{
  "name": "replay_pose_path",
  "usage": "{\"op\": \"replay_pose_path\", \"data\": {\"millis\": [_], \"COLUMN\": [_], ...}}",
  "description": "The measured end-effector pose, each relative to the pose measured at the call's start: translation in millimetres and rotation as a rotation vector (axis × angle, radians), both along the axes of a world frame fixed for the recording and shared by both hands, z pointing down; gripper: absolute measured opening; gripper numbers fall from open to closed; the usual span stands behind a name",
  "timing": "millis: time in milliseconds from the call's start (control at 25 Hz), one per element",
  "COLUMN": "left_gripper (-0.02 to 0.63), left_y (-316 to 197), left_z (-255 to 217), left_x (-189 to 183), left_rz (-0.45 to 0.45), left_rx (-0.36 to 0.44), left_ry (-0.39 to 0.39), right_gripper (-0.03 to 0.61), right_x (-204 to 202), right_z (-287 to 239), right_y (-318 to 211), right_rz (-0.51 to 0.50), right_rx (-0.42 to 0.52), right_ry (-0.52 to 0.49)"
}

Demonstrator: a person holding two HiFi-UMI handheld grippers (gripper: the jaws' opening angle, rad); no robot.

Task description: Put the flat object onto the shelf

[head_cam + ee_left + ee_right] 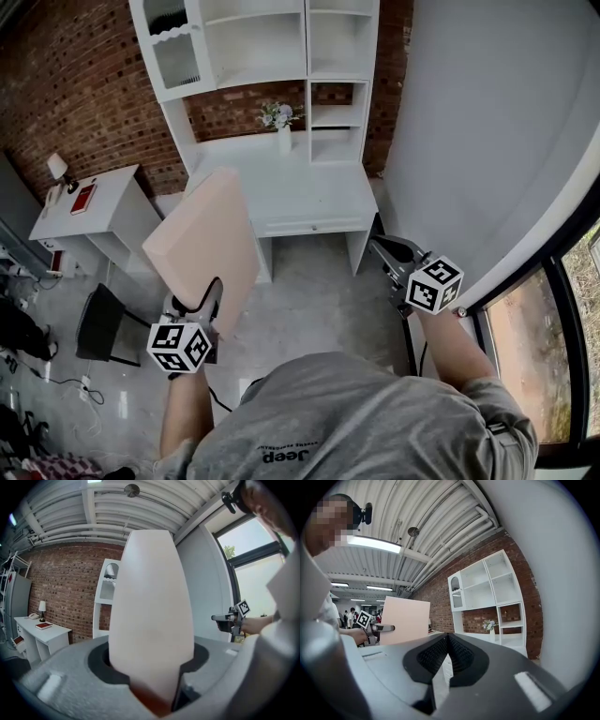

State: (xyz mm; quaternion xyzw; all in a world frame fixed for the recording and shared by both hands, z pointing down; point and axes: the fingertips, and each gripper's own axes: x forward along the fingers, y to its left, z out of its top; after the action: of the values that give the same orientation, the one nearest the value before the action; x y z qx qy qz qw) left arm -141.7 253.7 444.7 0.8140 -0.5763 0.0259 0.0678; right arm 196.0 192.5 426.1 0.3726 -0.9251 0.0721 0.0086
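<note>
The flat object (202,246) is a plain, smooth, pale pink-beige rectangular panel. It is held upright and slightly tilted in the air by the left claw (198,300), whose jaws are clamped on its lower edge. The right claw (382,248), well apart at the right, has its jaws together with nothing between them. Open floor (309,291) lies between the panel and the white shelf unit (281,47), whose worktop (309,187) carries a vase of flowers (281,122). The panel hides the worktop's left end in the head view, where the shelf's top is cut off.
</note>
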Motion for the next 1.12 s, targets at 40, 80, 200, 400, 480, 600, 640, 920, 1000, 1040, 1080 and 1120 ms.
{"op": "replay_pose_path", "data": {"millis": [40, 80, 200, 400, 480, 600, 640, 920, 1000, 1040, 1080, 1120], "left_gripper": [0.264, 0.264, 0.264, 0.264, 0.264, 0.264, 0.264, 0.264, 0.264, 0.264, 0.264, 0.264], "left_y": [-2.6, -5.9, -18.6, -58.4, -81.2, -124.8, -141.7, -277.7, -313.9, -330.2, -345.3, -359.3], "left_z": [0.7, 1.5, 3.0, 8.0, 13.3, 19.3, 19.7, 1.7, -6.3, -9.7, -13.0, -16.5], "left_x": [5.2, 9.0, 12.0, 4.6, -2.1, -17.9, -24.4, -80.9, -96.2, -103.1, -109.6, -115.5], "left_rz": [0.001, 0.003, 0.002, 0.017, 0.035, 0.067, 0.079, 0.166, 0.193, 0.205, 0.214, 0.223], "left_rx": [-0.005, -0.01, -0.014, -0.008, -0.009, -0.001, 0.005, 0.045, 0.054, 0.059, 0.063, 0.068], "left_ry": [0.0, -0.001, -0.008, 0.002, 0.003, 0.004, 0.004, -0.012, -0.026, -0.032, -0.036, -0.037], "right_gripper": [0.009, 0.008, 0.009, 0.009, 0.009, 0.009, 0.009, 0.009, 0.009, 0.009, 0.009, 0.009], "right_x": [3.8, 6.8, 10.5, 2.7, -5.2, -18.6, -24.0, -91.4, -111.7, -120.5, -128.4, -135.4], "right_z": [1.2, 3.1, 9.9, 19.4, 22.7, 24.7, 24.2, 5.7, -4.0, -7.5, -10.0, -11.6], "right_y": [-2.0, -4.7, -16.3, -49.2, -65.9, -100.1, -114.3, -229.7, -262.2, -277.4, -291.8, -305.4], "right_rz": [-0.003, -0.004, -0.008, 0.001, 0.007, 0.032, 0.044, 0.101, 0.114, 0.12, 0.126, 0.13], "right_rx": [0.002, 0.0, -0.011, -0.023, -0.021, -0.009, -0.005, 0.033, 0.051, 0.055, 0.056, 0.055], "right_ry": [-0.001, -0.004, -0.017, -0.014, -0.005, 0.008, 0.009, 0.008, 0.01, 0.008, 0.008, 0.009]}}
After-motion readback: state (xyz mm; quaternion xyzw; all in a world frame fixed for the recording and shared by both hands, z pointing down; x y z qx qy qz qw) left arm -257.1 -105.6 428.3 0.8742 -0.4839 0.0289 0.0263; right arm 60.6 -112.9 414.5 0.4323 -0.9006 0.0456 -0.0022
